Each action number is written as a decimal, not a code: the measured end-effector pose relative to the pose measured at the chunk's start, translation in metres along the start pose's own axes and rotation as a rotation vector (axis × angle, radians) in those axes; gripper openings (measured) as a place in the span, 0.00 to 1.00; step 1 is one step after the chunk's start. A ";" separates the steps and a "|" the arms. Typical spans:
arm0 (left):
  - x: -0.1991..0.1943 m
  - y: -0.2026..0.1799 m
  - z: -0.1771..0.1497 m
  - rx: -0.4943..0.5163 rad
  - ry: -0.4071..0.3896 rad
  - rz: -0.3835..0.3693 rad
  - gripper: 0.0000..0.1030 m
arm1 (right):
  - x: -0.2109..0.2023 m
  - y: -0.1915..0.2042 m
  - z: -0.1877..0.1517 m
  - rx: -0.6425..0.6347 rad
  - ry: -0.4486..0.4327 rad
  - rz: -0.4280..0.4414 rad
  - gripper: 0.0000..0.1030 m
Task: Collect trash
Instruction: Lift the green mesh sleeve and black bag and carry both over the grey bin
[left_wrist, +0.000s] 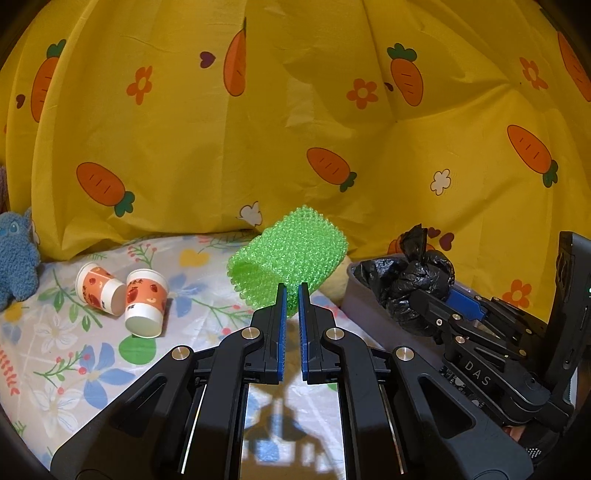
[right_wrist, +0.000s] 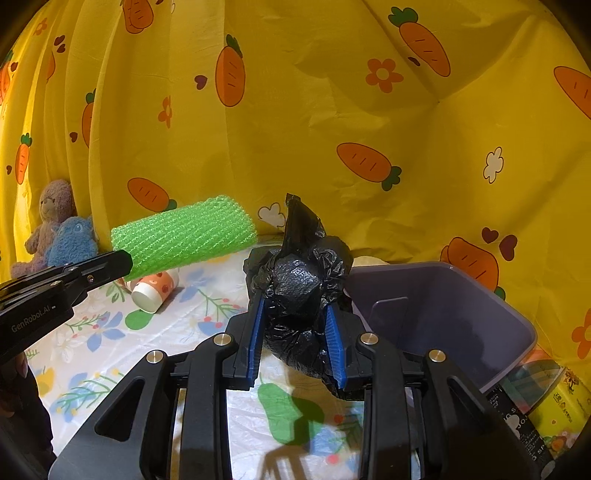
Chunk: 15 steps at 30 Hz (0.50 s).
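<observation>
Left gripper (left_wrist: 292, 286) is pinching the green foam net sleeve (left_wrist: 288, 254) by its near edge, pads almost together w/ only the thin mesh wall between them. Sleeve is lifted clear of the bed, sticking out toward 12 o'clock from the tips in the left wrist view; its open end faces 8 o'clock. In the right wrist view the same sleeve (right_wrist: 184, 236) hangs at 10 o'clock, clamped at its left end by the left gripper (right_wrist: 125, 262).

Right gripper (right_wrist: 295, 314) is closed partway on a crumpled black plastic bag (right_wrist: 299, 280); blue pads press both sides of the wad, and a twisted tail of the bag points up at 12 o'clock. From the left wrist cam, bag (left_wrist: 413, 273) & right gripper (left_wrist: 439, 295) sit at 3 o'clock.

Purple bin (right_wrist: 461, 310) is at 3 o'clock of the bag in the right view, open, near wall just beside the bag; whether they touch I can't tell.

Two paper cups (left_wrist: 122, 295) lie tipped on the floral bedsheet (left_wrist: 74, 362) at 9 o'clock in the left view, touching each other, mouths toward the cam. Blue plush toy (left_wrist: 14, 266) sits further out at 9 o'clock, against the yellow carrot-print curtain (left_wrist: 295, 110). Right view also shows a brownish plush bear (right_wrist: 51, 218) behind the blue one.
</observation>
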<state>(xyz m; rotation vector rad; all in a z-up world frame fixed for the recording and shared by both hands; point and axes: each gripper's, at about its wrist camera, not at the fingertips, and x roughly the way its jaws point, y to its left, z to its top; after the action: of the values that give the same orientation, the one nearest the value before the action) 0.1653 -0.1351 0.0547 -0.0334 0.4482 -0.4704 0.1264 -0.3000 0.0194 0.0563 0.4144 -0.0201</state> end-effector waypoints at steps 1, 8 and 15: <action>0.002 -0.003 0.001 0.003 -0.001 -0.009 0.05 | 0.000 -0.004 0.000 0.007 -0.002 -0.008 0.30; 0.016 -0.025 0.008 0.031 0.000 -0.061 0.05 | -0.005 -0.036 0.002 0.058 -0.017 -0.070 0.30; 0.035 -0.052 0.015 0.068 0.013 -0.137 0.05 | -0.008 -0.072 0.000 0.113 -0.017 -0.162 0.30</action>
<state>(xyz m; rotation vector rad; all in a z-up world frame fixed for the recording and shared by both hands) 0.1776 -0.1979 0.0610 0.0048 0.4445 -0.6204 0.1169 -0.3717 0.0185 0.1337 0.4001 -0.2037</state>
